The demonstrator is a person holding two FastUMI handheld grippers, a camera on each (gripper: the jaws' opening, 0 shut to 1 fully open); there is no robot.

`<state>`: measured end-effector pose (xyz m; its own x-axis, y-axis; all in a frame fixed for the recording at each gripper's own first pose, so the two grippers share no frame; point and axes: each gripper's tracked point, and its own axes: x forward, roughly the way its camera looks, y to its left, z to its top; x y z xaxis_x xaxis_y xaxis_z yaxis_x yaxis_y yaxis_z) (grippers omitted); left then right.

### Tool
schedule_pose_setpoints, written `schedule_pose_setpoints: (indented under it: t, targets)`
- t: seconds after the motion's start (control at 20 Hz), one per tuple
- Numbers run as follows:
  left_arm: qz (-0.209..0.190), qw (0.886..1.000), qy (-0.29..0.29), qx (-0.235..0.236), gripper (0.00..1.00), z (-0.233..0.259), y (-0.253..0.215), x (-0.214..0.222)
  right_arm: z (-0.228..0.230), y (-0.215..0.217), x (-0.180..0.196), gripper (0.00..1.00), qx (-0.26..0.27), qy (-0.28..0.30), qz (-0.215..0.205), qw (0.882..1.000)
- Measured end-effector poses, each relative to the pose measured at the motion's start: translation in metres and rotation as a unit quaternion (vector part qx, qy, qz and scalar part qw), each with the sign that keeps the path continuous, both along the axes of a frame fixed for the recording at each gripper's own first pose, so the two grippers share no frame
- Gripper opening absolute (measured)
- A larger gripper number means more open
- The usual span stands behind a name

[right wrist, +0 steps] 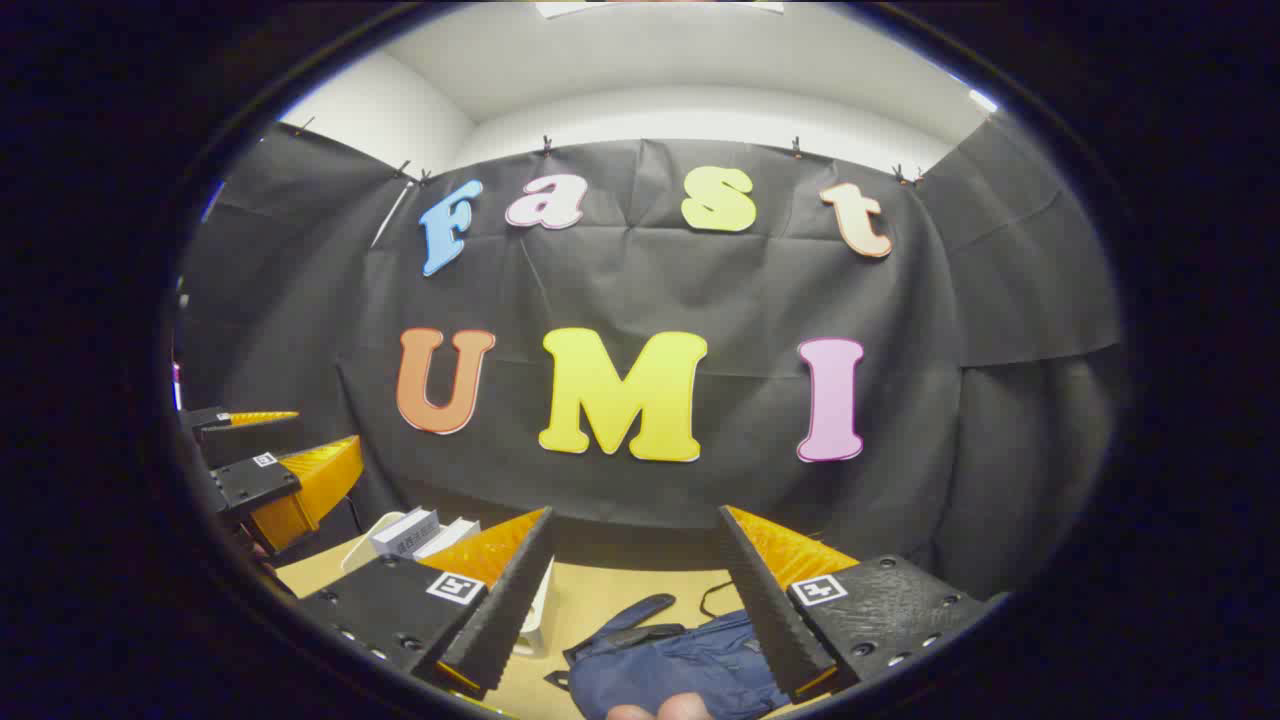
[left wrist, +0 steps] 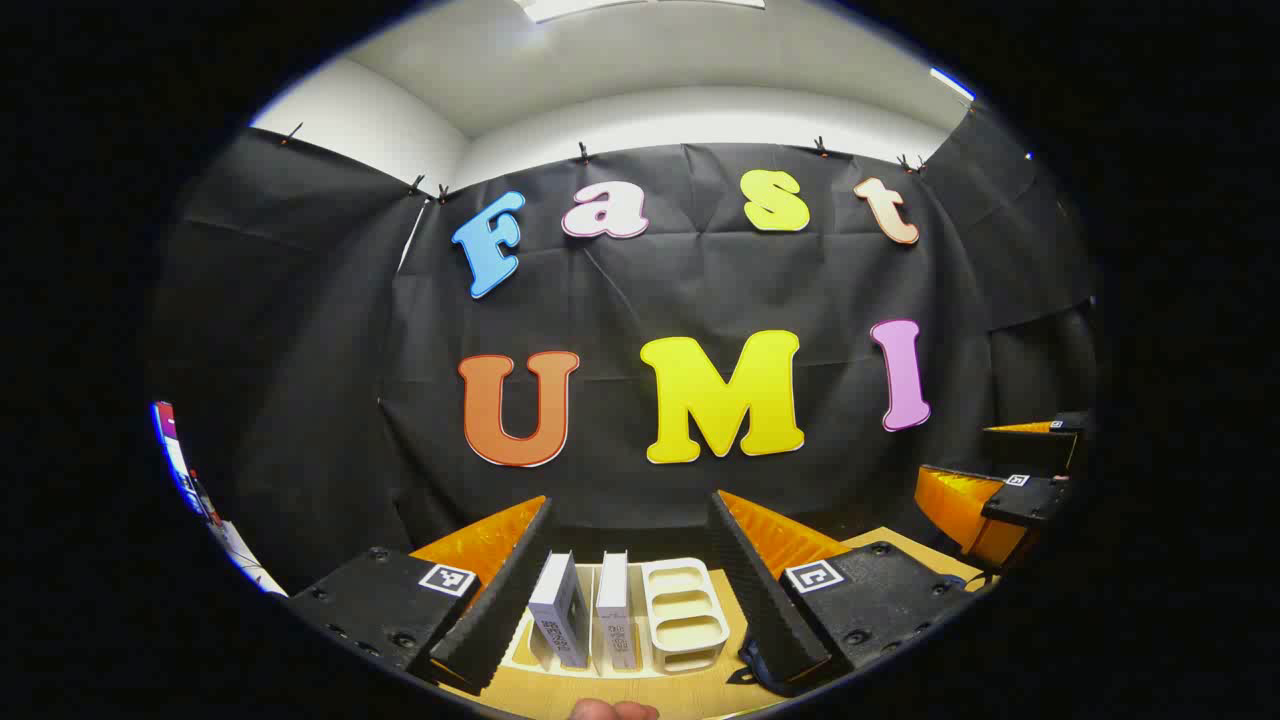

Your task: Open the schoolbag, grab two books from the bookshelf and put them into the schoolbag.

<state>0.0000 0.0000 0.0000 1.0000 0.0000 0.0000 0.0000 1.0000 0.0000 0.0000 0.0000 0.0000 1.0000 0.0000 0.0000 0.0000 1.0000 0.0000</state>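
Two white books point(left wrist: 588, 608) stand upright in a cream bookshelf rack point(left wrist: 688, 612) on the wooden table, seen between the fingers of my left gripper point(left wrist: 632, 555), which is open and above the table, short of them. In the right gripper view a dark blue schoolbag point(right wrist: 672, 660) lies on the table under my right gripper point(right wrist: 636, 560), open and holding nothing. The books point(right wrist: 408, 532) and rack point(right wrist: 538, 618) lie to the left there, partly behind the left finger. The other gripper point(left wrist: 1010, 495) appears at the right edge of the left gripper view, and at the left edge point(right wrist: 262, 470) of the right gripper view.
The wooden table point(right wrist: 600, 595) runs back to the black cloth wall. A fingertip of the holding hand point(left wrist: 612, 710) shows at the bottom of the left gripper view. A black strap of the bag point(right wrist: 715, 592) lies on the table behind it.
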Motion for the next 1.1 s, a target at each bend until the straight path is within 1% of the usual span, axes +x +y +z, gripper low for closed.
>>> schedule_pose_setpoints:
  t: [0.05, 0.2, 0.25, 0.4, 0.45, 0.5, 0.55, 0.7, 0.75, 0.8, 0.85, 0.95, 1.0, 1.05, 1.1]
  targets:
    - [0.000, 1.000, 0.002, -0.001, 0.96, -0.001, 0.000, 0.002, 0.000, -0.002, 0.001, 0.98, -0.002, 0.000, -0.002, 1.000]
    - [-0.004, 1.000, 0.008, -0.005, 0.96, -0.005, -0.002, 0.005, -0.006, -0.008, 0.003, 0.98, -0.003, 0.010, -0.011, 1.000]
    - [-0.004, 1.000, 0.010, -0.007, 0.96, -0.007, -0.001, 0.007, -0.008, -0.008, 0.004, 0.95, -0.002, 0.016, -0.012, 1.000]
    - [-0.005, 1.000, 0.018, -0.013, 0.96, -0.011, -0.001, 0.009, -0.013, -0.007, 0.004, 0.95, -0.008, 0.026, -0.013, 1.000]
    - [-0.004, 1.000, 0.020, -0.015, 0.96, -0.014, 0.000, 0.008, -0.015, -0.007, 0.004, 0.93, -0.010, 0.029, -0.013, 0.999]
    - [-0.004, 1.000, 0.022, -0.017, 0.96, -0.015, 0.000, 0.008, -0.016, -0.006, 0.004, 0.95, -0.011, 0.032, -0.011, 0.999]
    - [-0.003, 1.000, 0.023, -0.018, 0.96, -0.016, 0.002, 0.010, -0.017, -0.005, 0.004, 0.93, -0.012, 0.034, -0.011, 0.999]
    - [0.000, 1.000, 0.025, -0.018, 0.96, -0.017, 0.006, 0.009, -0.025, 0.001, 0.005, 0.93, -0.018, 0.047, -0.005, 0.999]
    - [0.000, 1.000, 0.025, -0.018, 0.96, -0.017, 0.006, 0.009, -0.027, 0.003, 0.005, 0.95, -0.020, 0.053, -0.003, 0.998]
    - [0.001, 1.000, 0.025, -0.017, 1.00, -0.019, 0.008, 0.009, -0.031, 0.005, 0.005, 0.95, -0.022, 0.058, -0.001, 0.998]
    - [0.001, 1.000, 0.027, -0.017, 0.96, -0.020, 0.009, 0.009, -0.034, 0.006, 0.004, 0.95, -0.024, 0.063, 0.000, 0.998]
    - [0.001, 0.999, 0.030, -0.017, 0.96, -0.022, 0.009, 0.007, -0.041, 0.009, 0.003, 0.95, -0.032, 0.074, 0.002, 0.997]
    - [0.001, 0.999, 0.032, -0.018, 0.96, -0.025, 0.011, 0.006, -0.046, 0.010, 0.003, 0.98, -0.036, 0.081, 0.004, 0.996]
    - [0.001, 0.999, 0.034, -0.018, 0.96, -0.027, 0.012, 0.006, -0.052, 0.013, 0.003, 0.98, -0.038, 0.090, 0.007, 0.995]
    - [0.001, 0.999, 0.035, -0.017, 0.96, -0.028, 0.013, 0.006, -0.061, 0.017, 0.003, 0.95, -0.041, 0.104, 0.010, 0.994]
